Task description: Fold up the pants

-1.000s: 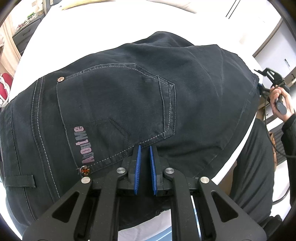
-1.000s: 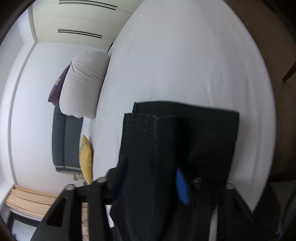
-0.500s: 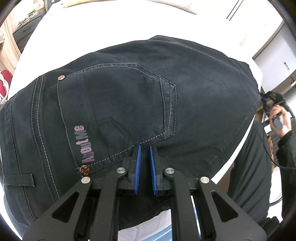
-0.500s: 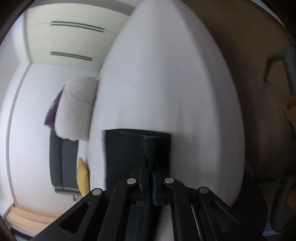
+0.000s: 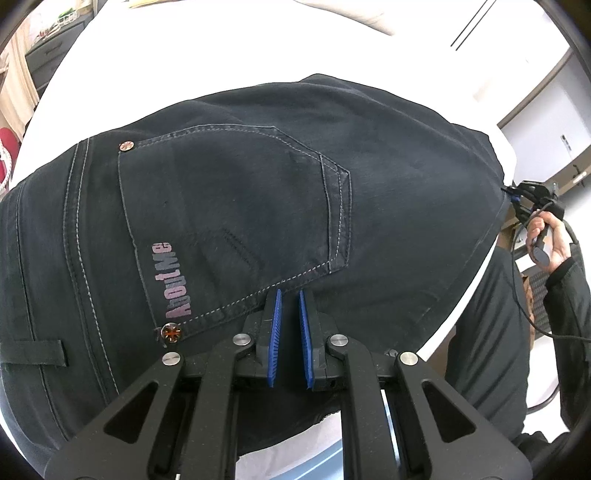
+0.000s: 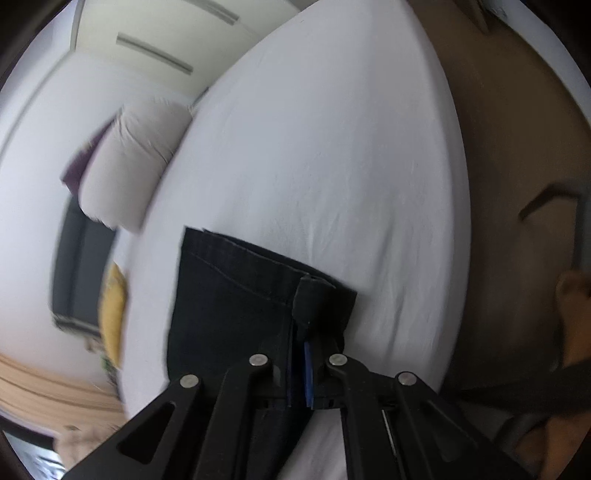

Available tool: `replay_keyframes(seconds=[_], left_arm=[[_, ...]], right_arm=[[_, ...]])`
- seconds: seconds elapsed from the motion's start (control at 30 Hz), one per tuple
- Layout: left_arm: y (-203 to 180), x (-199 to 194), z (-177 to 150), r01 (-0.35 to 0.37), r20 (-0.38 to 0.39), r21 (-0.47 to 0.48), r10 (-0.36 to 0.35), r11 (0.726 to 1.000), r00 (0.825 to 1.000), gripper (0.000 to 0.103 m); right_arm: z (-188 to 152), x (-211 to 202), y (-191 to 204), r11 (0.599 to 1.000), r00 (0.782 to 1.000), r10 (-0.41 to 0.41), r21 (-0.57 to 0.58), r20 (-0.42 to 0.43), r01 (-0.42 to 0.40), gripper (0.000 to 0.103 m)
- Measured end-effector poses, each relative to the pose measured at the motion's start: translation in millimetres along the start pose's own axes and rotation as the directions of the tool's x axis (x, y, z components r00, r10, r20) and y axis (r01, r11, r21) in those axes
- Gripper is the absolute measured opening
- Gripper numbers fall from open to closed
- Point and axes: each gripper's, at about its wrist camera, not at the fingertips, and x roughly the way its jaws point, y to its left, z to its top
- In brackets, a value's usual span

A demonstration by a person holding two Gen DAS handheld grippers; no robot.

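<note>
Dark navy pants (image 5: 258,192) lie on a white bed, seat side up, with a back pocket and pink lettering showing. My left gripper (image 5: 289,295) rests on the seat just below the pocket, its blue pads a narrow gap apart with no cloth between them. In the right wrist view my right gripper (image 6: 300,332) is shut on the hem end of the pant legs (image 6: 236,295), which rest on the white sheet (image 6: 332,147). The right gripper also shows at the far right of the left wrist view (image 5: 532,199), held in a hand.
A pale pillow (image 6: 133,162) and a yellow cushion (image 6: 112,314) lie at the bed's far side. A white wardrobe (image 6: 159,33) stands behind. The bed edge (image 5: 476,269) and the person's dark clothing (image 5: 491,350) are to the right.
The right gripper closed on the pant leg hems and has drawn them along the bed. The left gripper stayed on the seat; the cloth shifted slightly under it.
</note>
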Motion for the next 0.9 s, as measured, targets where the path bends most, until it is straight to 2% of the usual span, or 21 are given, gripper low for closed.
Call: replay_keyframes(seconds=[0.07, 0.1, 0.13, 0.2, 0.23, 0.3, 0.37, 0.43, 0.47, 0.5, 0.53, 0.6, 0.63, 0.7, 0.77, 0.9], left_arm=[[1.5, -1.5, -3.3, 0.001, 0.006, 0.0, -0.001, 1.0, 1.0, 0.01], [2.1, -2.1, -4.8, 0.003, 0.009, -0.003, -0.003, 1.0, 1.0, 0.01], [3.4, -3.3, -7.0, 0.007, 0.013, -0.006, -0.007, 1.0, 1.0, 0.01], [6.4, -4.0, -8.4, 0.016, 0.017, -0.013, -0.016, 1.0, 1.0, 0.01], [7.8, -4.6, -9.3, 0.021, 0.019, -0.015, -0.02, 1.0, 1.0, 0.01], [9.1, -5.4, -11.3, 0.026, 0.022, -0.019, -0.026, 0.999, 0.999, 0.01], [10.1, -6.7, -13.3, 0.024, 0.025, -0.017, -0.023, 1.0, 0.999, 0.01], [9.4, -7.5, -14.9, 0.017, 0.029, -0.015, -0.016, 1.0, 0.999, 0.01], [7.8, -6.7, -13.6, 0.013, 0.03, -0.016, -0.013, 1.0, 0.999, 0.01], [6.6, -6.9, -13.9, 0.01, 0.031, -0.015, -0.01, 1.0, 0.999, 0.01], [5.4, -7.2, -14.1, 0.008, 0.031, -0.012, -0.008, 1.0, 0.999, 0.01], [4.8, -9.0, -15.6, 0.007, 0.028, -0.007, -0.007, 1.0, 1.0, 0.01], [1.5, -8.4, -14.5, 0.006, 0.027, -0.006, -0.006, 1.0, 1.0, 0.01], [2.7, -10.3, -15.8, 0.01, 0.03, -0.006, -0.009, 1.0, 1.0, 0.01], [3.8, -11.9, -17.3, 0.016, 0.034, -0.013, -0.015, 1.0, 0.999, 0.01], [7.5, -15.2, -20.5, 0.025, 0.041, -0.026, -0.024, 0.999, 0.999, 0.01]], right_arm=[[2.0, -1.1, 14.6, 0.993, 0.997, -0.078, -0.09, -0.005, 0.077, 0.008], [3.0, -5.9, 26.3, 0.977, 0.99, -0.141, -0.159, 0.017, 0.142, 0.019], [0.8, -13.5, 33.6, 0.958, 0.979, -0.194, -0.205, 0.056, 0.202, 0.041], [-1.2, -31.8, 44.7, 0.917, 0.951, -0.274, -0.26, 0.144, 0.303, 0.067], [-2.6, -44.5, 50.6, 0.904, 0.942, -0.276, -0.282, 0.19, 0.322, 0.067], [-13.0, -70.7, 62.7, 0.895, 0.952, -0.226, -0.342, 0.209, 0.287, 0.067], [-39.6, -87.3, 72.2, 0.917, 0.993, -0.077, -0.386, 0.088, 0.105, 0.067], [-69.1, -90.9, 71.8, 0.921, 0.999, 0.011, -0.389, -0.053, -0.031, 0.062], [-89.0, -90.2, 69.8, 0.923, 0.99, 0.057, -0.37, -0.129, -0.102, 0.059], [-115.0, -83.5, 68.2, 0.929, 0.965, 0.108, -0.322, -0.238, -0.184, 0.053], [-133.9, -77.1, 66.3, 0.932, 0.939, 0.146, -0.276, -0.311, -0.236, 0.049], [-167.5, -62.8, 66.8, 0.934, 0.888, 0.192, -0.2, -0.418, -0.296, 0.047], [-182.0, -57.7, 70.7, 0.93, 0.87, 0.201, -0.192, -0.45, -0.314, 0.045], [-200.6, -50.0, 74.1, 0.927, 0.849, 0.203, -0.185, -0.487, -0.327, 0.044], [-211.8, -37.1, 77.8, 0.93, 0.811, 0.225, -0.131, -0.54, -0.345, 0.044], [-222.8, -32.9, 78.1, 0.927, 0.778, 0.247, -0.092, -0.577, -0.363, 0.044]])
